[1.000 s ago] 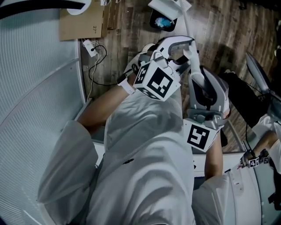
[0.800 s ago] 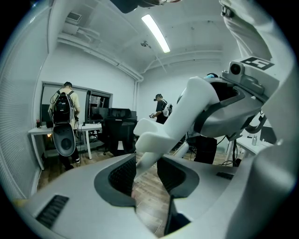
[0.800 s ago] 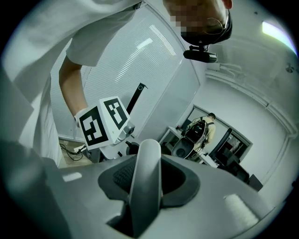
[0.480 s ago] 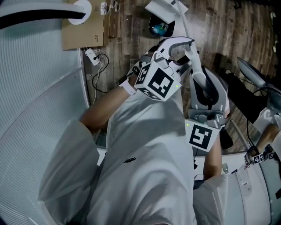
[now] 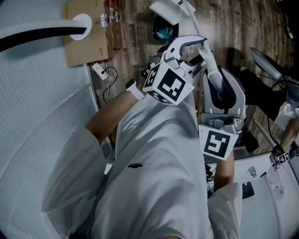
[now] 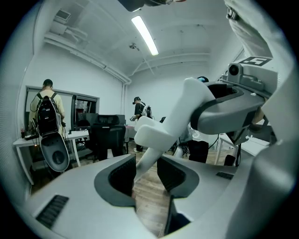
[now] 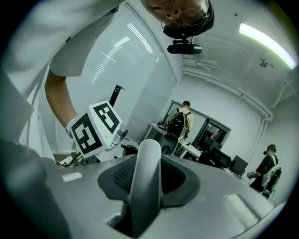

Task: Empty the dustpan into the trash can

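Observation:
A white long-handled dustpan hangs over the wooden floor at the top of the head view. Just below it stands a dark trash can with something blue inside. Both grippers hold the dustpan's white handle in front of the person's chest. My left gripper, with its marker cube, is shut on the thin lower part of the handle. My right gripper, with its cube, is shut on the handle, which stands upright between its pads. Whether the pan holds anything is hidden.
A cardboard box and a power strip with cables lie by the ribbed partition at left. A black chair and a white desk stand at right. People stand at desks in the background.
Both grippers have risen a little with the handle and rolled slightly. The dustpan and trash can sit nearer the top edge of the head view. Both grips are unchanged.

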`<state>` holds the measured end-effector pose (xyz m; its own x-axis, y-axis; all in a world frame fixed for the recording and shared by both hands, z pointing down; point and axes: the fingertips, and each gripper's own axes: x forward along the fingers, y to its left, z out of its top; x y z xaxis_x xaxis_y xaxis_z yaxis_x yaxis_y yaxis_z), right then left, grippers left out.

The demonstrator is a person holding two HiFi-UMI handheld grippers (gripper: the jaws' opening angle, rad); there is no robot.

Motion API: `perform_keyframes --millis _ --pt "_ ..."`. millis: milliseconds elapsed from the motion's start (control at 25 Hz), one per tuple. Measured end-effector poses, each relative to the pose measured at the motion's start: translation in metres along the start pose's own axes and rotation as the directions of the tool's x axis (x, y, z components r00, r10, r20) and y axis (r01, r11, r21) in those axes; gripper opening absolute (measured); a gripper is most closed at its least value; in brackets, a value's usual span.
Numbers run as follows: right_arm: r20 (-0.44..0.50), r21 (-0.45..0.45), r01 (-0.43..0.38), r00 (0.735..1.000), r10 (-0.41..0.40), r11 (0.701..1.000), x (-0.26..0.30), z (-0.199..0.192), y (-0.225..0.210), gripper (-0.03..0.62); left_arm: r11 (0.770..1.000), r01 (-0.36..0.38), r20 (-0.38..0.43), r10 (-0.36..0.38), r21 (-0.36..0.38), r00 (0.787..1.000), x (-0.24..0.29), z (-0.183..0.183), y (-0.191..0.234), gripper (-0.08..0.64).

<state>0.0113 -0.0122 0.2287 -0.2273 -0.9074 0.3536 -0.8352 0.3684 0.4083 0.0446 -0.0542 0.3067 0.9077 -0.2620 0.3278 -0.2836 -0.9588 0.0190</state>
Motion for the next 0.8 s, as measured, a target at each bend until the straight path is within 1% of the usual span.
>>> perform_keyframes --millis 160,280,440,520,600,680,800 --pt "-0.021 0.087 0.066 0.998 -0.064 0.994 0.004 -0.001 -0.019 0.124 0.998 0.052 0.004 -0.052 0.024 0.999 0.013 0.009 0.003 0.140" --pt "-0.031 0.151 0.120 0.993 -0.117 0.981 -0.014 0.001 -0.028 0.126 0.997 0.072 0.013 -0.073 0.036 0.997 0.015 0.020 -0.013 0.140" --pt "-0.051 0.216 0.201 0.980 -0.195 0.956 -0.040 0.003 -0.037 0.126 0.990 0.129 0.024 -0.131 0.054 0.991 0.015 0.034 -0.039 0.140" --pt "-0.070 0.250 0.235 0.972 -0.224 0.940 -0.048 0.002 -0.043 0.126 0.985 0.157 0.026 -0.159 0.070 0.987 0.018 0.039 -0.046 0.140" --pt "-0.088 0.281 0.276 0.961 -0.262 0.919 -0.054 0.001 -0.050 0.126 0.980 0.176 0.027 -0.179 0.094 0.983 0.022 0.044 -0.052 0.140" --pt "-0.108 0.313 0.311 0.951 -0.291 0.898 -0.058 -0.001 -0.055 0.127 0.975 0.194 0.027 -0.198 0.103 0.980 0.026 0.046 -0.058 0.140" --pt "-0.142 0.362 0.361 0.932 -0.332 0.859 -0.066 -0.006 -0.060 0.127 0.960 0.258 0.007 -0.260 0.105 0.965 0.030 0.047 -0.067 0.140"
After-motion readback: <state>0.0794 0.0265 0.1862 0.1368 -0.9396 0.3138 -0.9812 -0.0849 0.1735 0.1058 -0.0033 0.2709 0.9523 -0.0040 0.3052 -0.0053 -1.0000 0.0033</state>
